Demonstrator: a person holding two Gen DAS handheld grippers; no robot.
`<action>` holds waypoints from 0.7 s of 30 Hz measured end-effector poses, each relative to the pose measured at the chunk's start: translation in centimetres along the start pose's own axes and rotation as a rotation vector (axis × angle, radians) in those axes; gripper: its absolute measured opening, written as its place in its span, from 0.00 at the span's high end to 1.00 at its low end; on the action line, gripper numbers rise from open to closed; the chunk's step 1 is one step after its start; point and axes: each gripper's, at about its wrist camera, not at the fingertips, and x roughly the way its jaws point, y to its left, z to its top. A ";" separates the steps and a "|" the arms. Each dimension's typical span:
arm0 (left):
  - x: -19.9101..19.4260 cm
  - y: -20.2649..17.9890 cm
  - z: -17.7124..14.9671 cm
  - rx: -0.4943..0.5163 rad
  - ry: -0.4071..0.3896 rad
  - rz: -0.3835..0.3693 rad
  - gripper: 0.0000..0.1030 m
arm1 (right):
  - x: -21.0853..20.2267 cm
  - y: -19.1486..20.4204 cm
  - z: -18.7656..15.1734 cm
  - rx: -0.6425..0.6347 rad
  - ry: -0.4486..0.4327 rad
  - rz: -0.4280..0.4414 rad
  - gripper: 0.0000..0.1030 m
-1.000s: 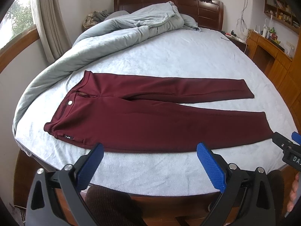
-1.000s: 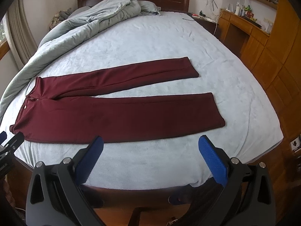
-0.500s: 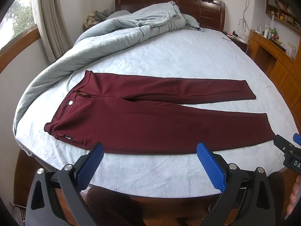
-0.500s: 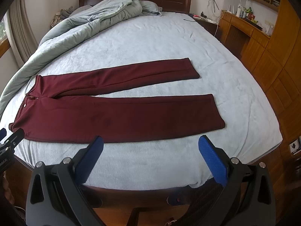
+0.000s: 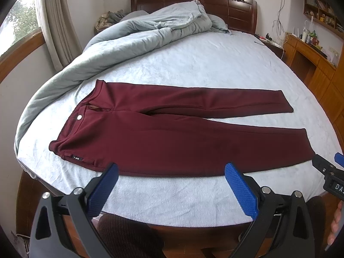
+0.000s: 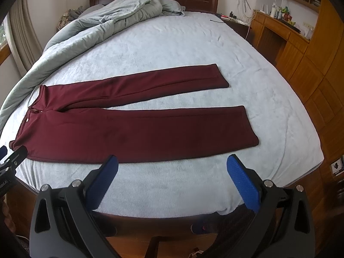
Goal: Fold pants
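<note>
I have the dark maroon knit pants (image 5: 172,137) lying flat across the pale blue fleecy sheet of the bed (image 5: 193,68), waistband toward my left, both legs spread apart toward my right. My left gripper (image 5: 169,185) hovers over the near bed edge, just short of the near leg's lower seam, its blue ribbed fingers (image 5: 103,185) spread wide and holding nothing. My right gripper (image 6: 172,178) sits likewise, fingers (image 6: 243,182) wide and empty. The fabric looks thick, soft and matte, so I judge it light, limp and not slippery; it should drape and drag on the nubby sheet. I would pinch the near waistband corner (image 5: 53,147) and the near hem (image 6: 251,126). A rumpled grey-blue quilt (image 5: 133,32) lies well beyond.
</note>
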 end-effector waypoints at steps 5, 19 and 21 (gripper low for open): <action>0.5 -0.2 0.2 0.005 0.009 -0.003 0.04 | 0.1 -0.1 0.0 0.002 0.000 0.001 0.02; 1.0 -0.7 0.7 0.010 0.015 -0.001 0.04 | 1.0 -0.5 0.4 0.016 0.004 0.016 0.02; 1.1 -0.7 0.8 0.010 0.017 0.000 0.04 | 1.2 -0.6 0.5 0.020 0.006 0.022 0.02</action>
